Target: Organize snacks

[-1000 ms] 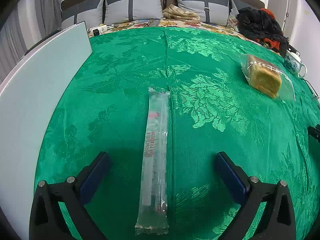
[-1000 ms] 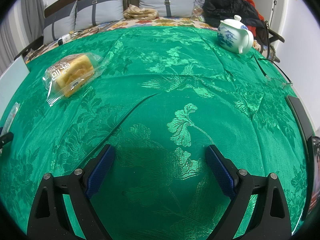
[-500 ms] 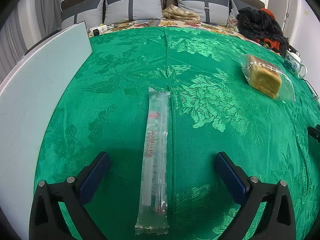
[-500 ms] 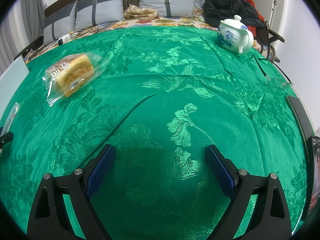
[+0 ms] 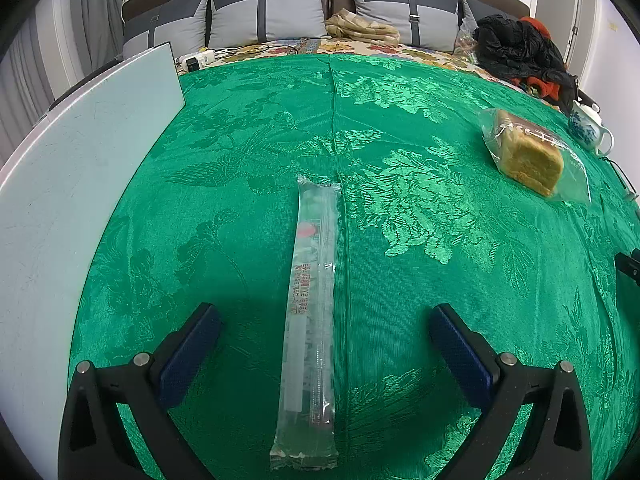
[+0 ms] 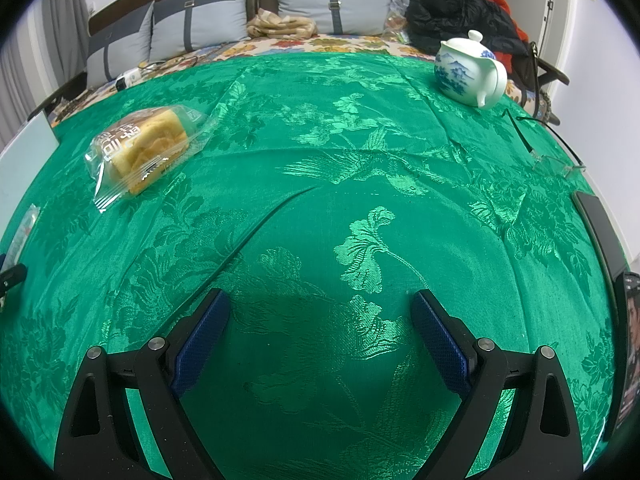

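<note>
A long clear snack packet (image 5: 311, 304) lies lengthwise on the green tablecloth (image 5: 420, 240). My left gripper (image 5: 324, 316) is open and straddles the packet's near half, with a finger on each side and not touching it. A wrapped bread loaf (image 5: 528, 152) lies at the far right; it also shows in the right wrist view (image 6: 144, 148) at the far left. My right gripper (image 6: 320, 308) is open and empty over bare cloth. The packet's end (image 6: 24, 232) shows at the left edge of the right wrist view.
A pale flat board (image 5: 72, 184) lies along the left. A blue-and-white teapot (image 6: 468, 70) stands at the far right, with glasses (image 6: 556, 160) and a phone (image 6: 600, 232) near the right edge. A bed with pillows (image 5: 272, 16) lies behind.
</note>
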Motion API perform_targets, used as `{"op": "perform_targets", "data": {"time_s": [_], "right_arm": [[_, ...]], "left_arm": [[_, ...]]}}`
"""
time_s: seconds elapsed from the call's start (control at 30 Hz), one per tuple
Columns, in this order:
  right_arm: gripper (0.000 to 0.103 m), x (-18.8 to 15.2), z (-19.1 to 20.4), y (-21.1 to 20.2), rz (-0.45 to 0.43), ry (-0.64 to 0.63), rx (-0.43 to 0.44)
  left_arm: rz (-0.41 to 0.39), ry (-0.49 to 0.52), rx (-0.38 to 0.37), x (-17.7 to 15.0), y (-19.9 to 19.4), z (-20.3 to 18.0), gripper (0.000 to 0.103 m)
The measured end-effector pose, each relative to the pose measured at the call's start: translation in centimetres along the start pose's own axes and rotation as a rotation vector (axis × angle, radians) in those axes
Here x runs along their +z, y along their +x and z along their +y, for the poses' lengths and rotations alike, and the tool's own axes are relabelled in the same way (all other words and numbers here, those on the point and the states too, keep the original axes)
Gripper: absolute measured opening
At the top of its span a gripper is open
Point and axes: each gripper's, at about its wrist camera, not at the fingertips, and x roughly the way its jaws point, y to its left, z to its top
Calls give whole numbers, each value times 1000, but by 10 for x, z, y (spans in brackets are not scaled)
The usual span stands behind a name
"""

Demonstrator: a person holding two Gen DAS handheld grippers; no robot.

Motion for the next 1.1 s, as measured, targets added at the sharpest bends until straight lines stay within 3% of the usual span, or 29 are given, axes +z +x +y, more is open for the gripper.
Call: {"op": "perform_targets", "data": {"time_s": [0.33,0.43,0.53,0.63,0.8,0.97,1.1], "right_arm": [[94,1,1,-1,10,-24,12],[93,9,3,-9,-6,-74,55],[93,40,13,-29,-89,-108,161],[93,78,33,-34,-96,-164,266],[93,138,92,-5,12,-337,372],[93,152,136,43,133,-463,357],[93,140,158,88,248,-569,272]], "left_arm": [[0,0,0,0,0,0,103],[0,0,0,0,0,0,103],[0,0,-1,0,0,0,103],[0,0,-1,0,0,0,103],[0,0,-1,0,0,0,103],[-1,0,-1,0,1,1,103],[-1,0,-2,-1,1,1,103]]}}
